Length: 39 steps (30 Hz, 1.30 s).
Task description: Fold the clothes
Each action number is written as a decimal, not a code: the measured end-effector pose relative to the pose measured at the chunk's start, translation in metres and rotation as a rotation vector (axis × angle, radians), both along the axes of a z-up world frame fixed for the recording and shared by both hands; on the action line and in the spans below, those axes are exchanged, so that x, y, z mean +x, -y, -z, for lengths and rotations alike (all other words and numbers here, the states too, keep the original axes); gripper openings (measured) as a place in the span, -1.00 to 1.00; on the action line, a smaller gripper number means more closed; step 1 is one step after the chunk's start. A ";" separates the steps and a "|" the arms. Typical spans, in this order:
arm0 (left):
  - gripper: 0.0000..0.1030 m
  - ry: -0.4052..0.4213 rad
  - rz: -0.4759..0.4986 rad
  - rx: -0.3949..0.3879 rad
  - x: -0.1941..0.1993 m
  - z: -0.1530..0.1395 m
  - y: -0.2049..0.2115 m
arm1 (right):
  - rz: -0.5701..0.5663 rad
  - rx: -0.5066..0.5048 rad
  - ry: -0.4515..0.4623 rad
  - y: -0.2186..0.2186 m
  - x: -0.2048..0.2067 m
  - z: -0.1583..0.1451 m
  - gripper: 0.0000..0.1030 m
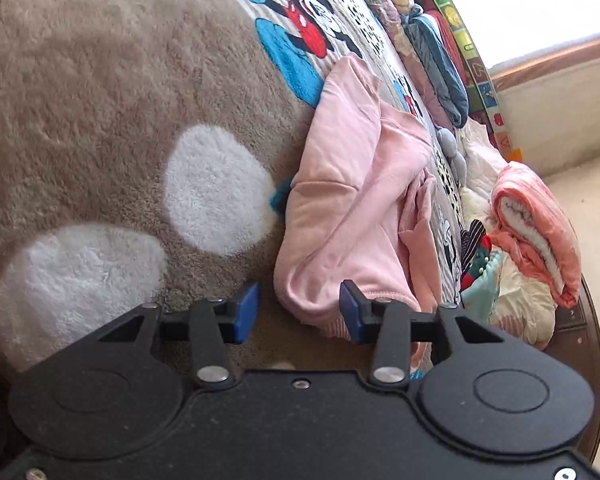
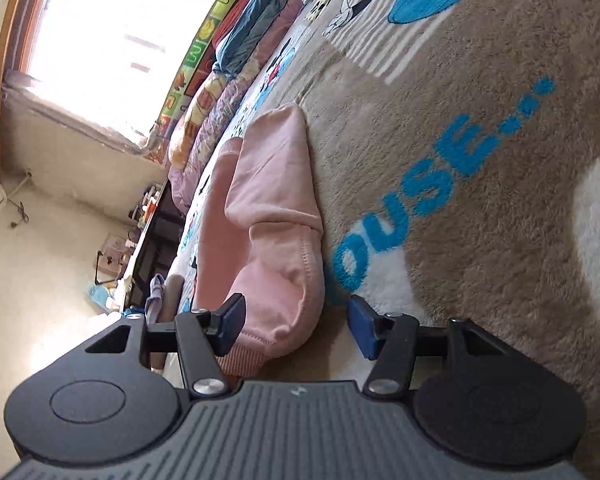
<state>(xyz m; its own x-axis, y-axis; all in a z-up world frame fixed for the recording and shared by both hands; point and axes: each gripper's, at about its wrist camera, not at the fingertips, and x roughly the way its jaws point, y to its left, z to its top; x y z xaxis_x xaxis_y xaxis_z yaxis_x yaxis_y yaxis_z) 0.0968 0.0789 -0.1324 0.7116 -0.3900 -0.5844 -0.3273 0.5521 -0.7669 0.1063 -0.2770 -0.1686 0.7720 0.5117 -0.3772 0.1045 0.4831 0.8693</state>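
A pink sweatshirt (image 1: 352, 200) lies crumpled on a fluffy tan Mickey Mouse blanket (image 1: 100, 100). My left gripper (image 1: 299, 310) is open, its blue-padded jaws straddling the sweatshirt's near ribbed edge without closing on it. In the right wrist view the same pink sweatshirt (image 2: 268, 220) lies on the blanket (image 2: 480, 160) with a folded sleeve on top. My right gripper (image 2: 296, 326) is open, its jaws on either side of the sweatshirt's near rounded edge and ribbed cuff.
A folded pink-and-white quilt (image 1: 536, 228) and other bedding lie at the bed's right side. Rolled blue and patterned blankets (image 1: 436, 56) line the far edge by an alphabet mat. A bright window (image 2: 112, 40) and dark furniture (image 2: 156, 240) stand beyond the bed.
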 end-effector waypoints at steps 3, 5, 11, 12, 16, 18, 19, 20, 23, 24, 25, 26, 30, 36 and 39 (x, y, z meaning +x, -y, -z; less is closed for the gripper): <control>-0.20 0.023 0.001 0.017 0.008 -0.003 0.003 | -0.004 -0.033 0.037 -0.011 0.007 0.000 0.09; -0.46 0.037 0.006 0.069 0.012 -0.004 0.009 | -0.041 -0.088 0.058 -0.019 0.012 0.001 -0.11; -0.87 0.077 0.135 0.343 0.006 -0.021 0.017 | -0.061 -0.238 0.101 -0.014 0.005 -0.011 -0.79; -0.88 0.084 0.156 0.385 0.004 -0.024 0.017 | -0.075 -0.263 0.094 -0.012 0.005 -0.011 -0.80; -0.73 0.065 0.144 0.358 -0.003 -0.001 0.008 | -0.123 -0.356 0.070 -0.006 0.003 -0.012 -0.87; -0.71 0.064 0.149 0.350 -0.004 -0.006 0.004 | -0.115 -0.378 0.079 -0.009 -0.004 -0.019 -0.72; -0.70 0.067 0.143 0.344 -0.006 -0.008 0.002 | -0.111 -0.389 0.084 -0.009 -0.008 -0.022 -0.63; -0.69 0.070 0.140 0.339 -0.008 -0.009 0.001 | -0.103 -0.396 0.089 -0.008 -0.012 -0.025 -0.59; -0.66 0.072 0.126 0.346 -0.011 -0.019 0.003 | -0.064 -0.365 0.095 0.008 -0.019 -0.029 -0.37; -0.64 0.077 0.120 0.349 -0.012 -0.022 0.002 | -0.049 -0.340 0.096 0.014 -0.020 -0.030 -0.25; -0.54 0.088 0.114 0.356 -0.013 -0.026 0.002 | -0.033 -0.313 0.100 0.020 -0.020 -0.031 -0.09; -0.47 0.099 0.107 0.367 -0.014 -0.032 0.002 | -0.017 -0.285 0.105 0.026 -0.020 -0.033 -0.02; -0.03 0.131 0.082 0.387 -0.011 -0.051 -0.003 | -0.005 -0.154 0.131 0.042 -0.015 -0.033 0.10; -0.03 0.198 0.094 0.448 0.031 -0.082 -0.005 | -0.008 -0.156 0.146 0.041 0.008 -0.022 0.43; -0.03 0.205 0.105 0.468 0.059 -0.088 -0.005 | -0.010 -0.156 0.153 0.040 0.019 -0.017 0.43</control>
